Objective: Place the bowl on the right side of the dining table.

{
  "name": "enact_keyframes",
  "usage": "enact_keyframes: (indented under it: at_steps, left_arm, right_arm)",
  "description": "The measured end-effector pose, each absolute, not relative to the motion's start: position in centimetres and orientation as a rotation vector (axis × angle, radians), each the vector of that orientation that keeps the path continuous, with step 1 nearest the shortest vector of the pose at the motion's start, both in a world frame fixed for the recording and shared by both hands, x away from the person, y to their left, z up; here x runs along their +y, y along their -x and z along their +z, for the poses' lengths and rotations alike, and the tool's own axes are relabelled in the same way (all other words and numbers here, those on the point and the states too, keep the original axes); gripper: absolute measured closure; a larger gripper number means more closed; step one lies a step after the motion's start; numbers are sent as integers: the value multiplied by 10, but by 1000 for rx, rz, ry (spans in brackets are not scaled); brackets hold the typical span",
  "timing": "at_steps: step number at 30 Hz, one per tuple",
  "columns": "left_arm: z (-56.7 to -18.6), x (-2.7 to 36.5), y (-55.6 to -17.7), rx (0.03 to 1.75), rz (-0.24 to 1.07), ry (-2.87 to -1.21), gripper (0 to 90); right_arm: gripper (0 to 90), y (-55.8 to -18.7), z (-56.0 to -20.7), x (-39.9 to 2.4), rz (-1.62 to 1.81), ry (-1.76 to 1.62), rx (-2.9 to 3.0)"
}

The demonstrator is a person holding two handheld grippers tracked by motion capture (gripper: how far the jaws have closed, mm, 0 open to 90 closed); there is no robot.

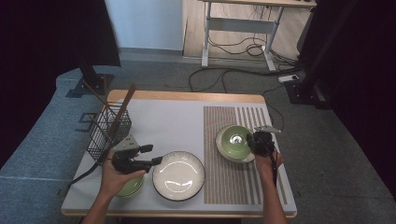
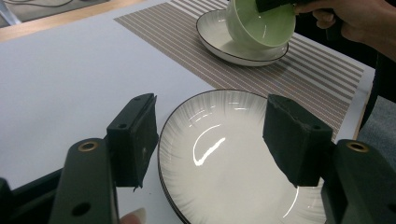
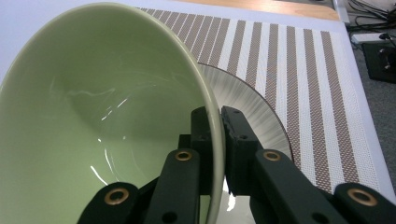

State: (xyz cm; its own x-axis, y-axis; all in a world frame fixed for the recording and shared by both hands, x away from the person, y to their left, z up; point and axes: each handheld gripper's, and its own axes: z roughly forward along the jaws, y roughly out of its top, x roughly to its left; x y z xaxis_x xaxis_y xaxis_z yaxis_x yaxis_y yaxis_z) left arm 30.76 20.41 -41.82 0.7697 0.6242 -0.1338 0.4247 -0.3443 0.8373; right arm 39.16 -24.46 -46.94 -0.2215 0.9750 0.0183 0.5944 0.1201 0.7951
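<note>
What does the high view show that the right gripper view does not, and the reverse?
High view: the wire basket, the empty white plate and the left hand-held gripper, open near it. Right gripper view: the right hand-held gripper closed on the rim of the tilted green bowl, one jaw inside, one outside. Both: the green bowl, the ribbed plate under it and the striped mat.

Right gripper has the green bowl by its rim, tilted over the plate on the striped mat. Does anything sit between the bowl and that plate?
Nothing visible does. The right gripper is clamped on the rim of the green bowl, which tilts with its lower edge on or just above the white plate on the striped mat. The plate's bare surface holds nothing else.
</note>
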Motion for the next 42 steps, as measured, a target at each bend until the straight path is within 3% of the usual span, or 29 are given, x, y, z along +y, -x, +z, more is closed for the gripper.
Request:
enact_keyframes:
  at_steps: [42]
  left_arm:
    - [-424, 200, -308, 794, 243, -2020, 350]
  right_arm:
    - [839, -411, -481, -248, 912, -1573, 1904]
